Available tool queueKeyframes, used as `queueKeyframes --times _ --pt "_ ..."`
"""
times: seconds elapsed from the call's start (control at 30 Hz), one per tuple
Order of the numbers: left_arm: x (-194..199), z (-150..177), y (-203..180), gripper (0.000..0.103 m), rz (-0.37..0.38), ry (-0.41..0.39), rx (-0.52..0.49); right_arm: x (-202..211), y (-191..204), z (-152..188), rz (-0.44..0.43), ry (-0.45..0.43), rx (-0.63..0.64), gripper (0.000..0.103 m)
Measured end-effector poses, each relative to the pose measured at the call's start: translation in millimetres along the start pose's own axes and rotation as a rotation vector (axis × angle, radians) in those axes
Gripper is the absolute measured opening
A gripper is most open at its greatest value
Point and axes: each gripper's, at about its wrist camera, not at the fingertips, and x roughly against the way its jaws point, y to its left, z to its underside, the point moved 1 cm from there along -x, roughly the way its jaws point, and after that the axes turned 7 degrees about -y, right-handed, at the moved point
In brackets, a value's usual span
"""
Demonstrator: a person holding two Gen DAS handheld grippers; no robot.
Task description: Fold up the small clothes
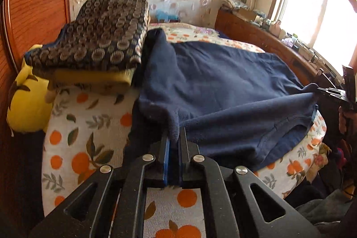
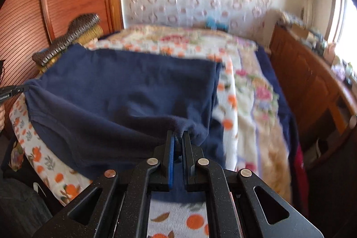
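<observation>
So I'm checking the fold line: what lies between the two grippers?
Only the navy garment, stretched from the left gripper to the right gripper; both wrist views show it.

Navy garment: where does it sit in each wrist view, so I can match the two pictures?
Left wrist: the navy garment fills the centre and right, one corner pinched in the left gripper at bottom centre.
Right wrist: it fills the left and centre, a corner pinched in the right gripper.
Shared landmark: the folded brown circle-patterned blanket, left of the garment in both views.
</observation>
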Motion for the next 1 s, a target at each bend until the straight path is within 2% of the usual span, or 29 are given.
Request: queueKeyframes --times 0.03,0.07,0.1,0.13,0.2,0.27,0.33,0.37,0.63,0.93,1.0 --pt "0.2 2.3 2.0 0.005 0.003 0.007 0.003 -3.8 -1.8 4.5 0.007 0.006 -0.011 0.006" --pt "0.3 3.3 2.2 0.006 0.004 0.012 0.005 -6.2 -3.0 6.2 0.007 0.01 -0.021 0.013" --pt "0.7 4.7 2.1 0.011 0.006 0.011 0.005 -8.0 -4.4 9.1 0.011 0.01 -0.031 0.017" --pt "1.9 5.3 3.4 0.024 0.0 0.01 0.004 -9.2 -5.2 10.7 0.023 0.007 -0.036 0.025" --pt "6.3 7.1 3.9 0.039 -0.003 0.001 0.008 -9.6 -5.0 10.1 0.037 -0.001 -0.045 0.035" --pt "7.4 9.1 9.0 0.047 0.019 0.004 0.023 -9.1 -6.2 12.4 0.043 -0.011 -0.059 0.046" --pt "5.3 12.5 14.9 0.063 0.003 0.029 0.032 -9.3 -9.9 18.2 0.044 -0.011 -0.08 0.047" --pt "5.0 14.4 15.6 0.066 -0.007 0.036 0.029 -9.0 -6.6 17.0 0.044 -0.006 -0.084 0.047" --pt "1.7 19.6 20.1 0.066 -0.055 0.038 0.028 -20.8 -12.2 31.7 0.065 0.059 -0.09 0.047" --pt "-2.1 22.0 22.9 0.066 -0.06 0.035 0.022 -9.4 -16.0 33.3 0.075 0.028 -0.079 0.047" --pt "-0.5 22.1 24.1 0.061 -0.057 0.031 0.022 0.0 -17.9 34.6 0.069 0.005 -0.083 0.047"
